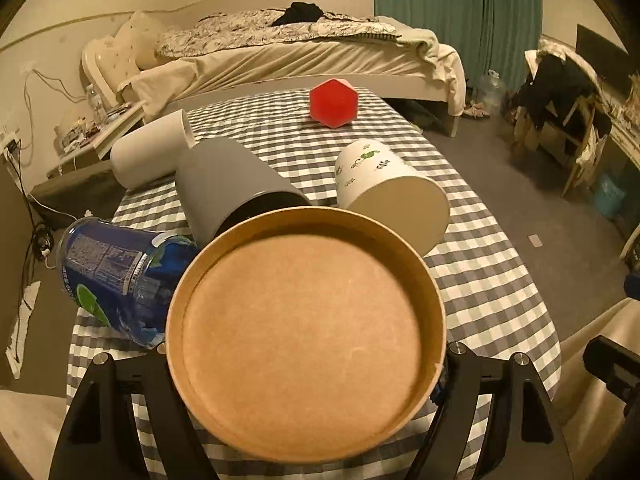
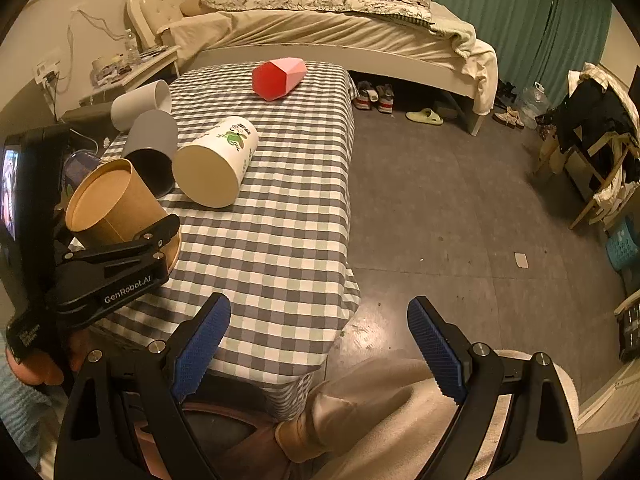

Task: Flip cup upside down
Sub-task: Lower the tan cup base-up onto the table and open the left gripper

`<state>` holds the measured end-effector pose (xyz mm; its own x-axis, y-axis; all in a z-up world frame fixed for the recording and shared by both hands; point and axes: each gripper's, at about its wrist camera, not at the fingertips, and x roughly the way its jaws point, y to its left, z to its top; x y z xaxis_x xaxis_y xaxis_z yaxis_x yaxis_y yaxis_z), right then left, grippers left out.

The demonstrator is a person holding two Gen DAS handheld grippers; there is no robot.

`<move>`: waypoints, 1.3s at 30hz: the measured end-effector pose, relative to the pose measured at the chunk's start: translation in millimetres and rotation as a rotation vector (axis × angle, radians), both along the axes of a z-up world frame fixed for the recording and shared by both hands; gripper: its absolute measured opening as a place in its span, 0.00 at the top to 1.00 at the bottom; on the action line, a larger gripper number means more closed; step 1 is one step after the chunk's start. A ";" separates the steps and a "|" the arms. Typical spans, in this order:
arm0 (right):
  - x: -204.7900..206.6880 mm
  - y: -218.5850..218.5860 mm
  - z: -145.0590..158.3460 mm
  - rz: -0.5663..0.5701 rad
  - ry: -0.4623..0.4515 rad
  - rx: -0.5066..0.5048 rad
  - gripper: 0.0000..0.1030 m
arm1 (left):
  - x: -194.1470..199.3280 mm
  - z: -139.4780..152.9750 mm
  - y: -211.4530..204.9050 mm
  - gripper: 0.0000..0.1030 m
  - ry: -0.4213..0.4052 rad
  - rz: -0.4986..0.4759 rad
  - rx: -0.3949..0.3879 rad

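Cup (image 1: pixel 306 332), brown kraft paper: I see it clamped across its body by my left gripper (image 2: pixel 132 240), base turned toward the left wrist camera and filling the near centre of that view. From the right wrist view it sits tilted over the near left corner of the table (image 2: pixel 280 216), bottom up and to the left, wider rim down by the fingers; whether the rim touches the cloth I cannot tell.

Left gripper: fingers pressed against both sides of the cup, black arms showing either side of it.

Right gripper (image 2: pixel 320 348): fingers spread wide with blue ribbed pads (image 2: pixel 200 344), holding nothing, hanging past the near right edge of the table above the floor and a beige-clad leg.

Table: covered in grey-and-white checked cloth.

Grey cup (image 1: pixel 228 188): lying on its side just beyond the brown cup, dark mouth facing near.

White printed cup (image 1: pixel 392 192): on its side to the right of the grey one, green leaf pattern, open end toward me.

Plain white cup (image 1: pixel 152 152): on its side at the far left edge.

Blue can (image 1: pixel 116 276): lying at the near left, beside the brown cup.

Red faceted cup (image 1: pixel 334 102): on its side at the far end, well apart from the rest.

Bed (image 1: pixel 300 52): beyond the table, rumpled bedding.
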<state>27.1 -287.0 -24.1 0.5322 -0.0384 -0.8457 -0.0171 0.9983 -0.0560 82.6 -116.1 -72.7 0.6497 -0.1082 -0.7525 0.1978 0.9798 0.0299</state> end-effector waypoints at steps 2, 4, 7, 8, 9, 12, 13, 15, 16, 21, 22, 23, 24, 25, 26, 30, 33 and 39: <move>0.5 -0.7 -0.3 -0.004 0.002 0.000 0.12 | 0.5 1.1 0.6 0.18 0.002 -0.006 -0.020; 0.2 -1.0 0.4 -0.005 0.000 0.000 0.12 | 2.5 1.6 -0.5 0.12 0.021 -0.013 -0.025; -0.4 -1.3 2.1 -0.008 -0.005 0.001 0.12 | 2.9 7.9 -1.6 0.12 0.023 -0.016 -0.038; -1.0 -1.5 3.3 -0.008 -0.009 0.002 0.12 | 2.5 11.6 -1.4 0.12 0.018 -0.013 -0.045; -2.0 -1.7 4.8 -0.010 -0.013 0.003 0.12 | 2.3 14.4 -1.2 0.12 0.016 -0.011 -0.050; -5.0 -2.6 11.0 -0.017 -0.024 0.020 0.12 | 2.2 26.6 0.8 0.12 -0.005 -0.005 -0.071; -5.6 -2.9 13.0 -0.019 -0.026 0.028 0.12 | 1.8 31.7 1.7 0.12 -0.016 -0.002 -0.079; -8.2 -2.5 18.6 -0.021 -0.036 0.039 0.12 | 1.4 42.2 3.9 0.12 -0.033 0.004 -0.099; -9.7 -1.9 21.8 -0.021 -0.043 0.039 0.12 | 0.5 50.1 5.9 0.12 -0.045 0.007 -0.114; -18.5 3.7 43.4 -0.017 -0.099 0.029 0.12 | -11.4 82.5 17.6 0.12 -0.113 0.014 -0.166; -20.0 4.5 47.8 -0.017 -0.113 0.035 0.12 | -14.7 88.4 21.8 0.12 -0.127 0.016 -0.177; -21.4 6.2 52.4 -0.017 -0.128 0.042 0.12 | -20.0 96.4 28.4 0.12 -0.147 0.022 -0.193; -23.0 7.7 55.8 -0.016 -0.140 0.047 0.12 | -23.9 101.2 33.2 0.12 -0.161 0.027 -0.204; -24.8 9.8 58.8 -0.014 -0.153 0.052 0.12 | -28.8 105.4 38.4 0.12 -0.175 0.031 -0.214; -26.9 12.4 62.1 -0.009 -0.168 0.061 0.12 | -35.5 110.1 46.7 0.10 -0.192 0.039 -0.224; -34.7 24.0 68.5 0.003 -0.231 0.089 0.12 | -56.7 113.2 71.6 0.10 -0.232 0.086 -0.217; -39.6 32.5 65.3 0.002 -0.268 0.108 0.11 | -71.1 106.9 85.3 0.10 -0.242 0.106 -0.188; -39.5 57.5 49.5 0.046 -0.274 0.094 0.06 | -87.9 93.7 103.0 0.00 -0.218 0.119 -0.221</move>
<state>-12.3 -229.5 25.4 0.7407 0.0629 -0.6689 -0.0593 0.9978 0.0281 -5.4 -13.1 21.0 0.8105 -0.1668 -0.5614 0.0937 0.9832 -0.1568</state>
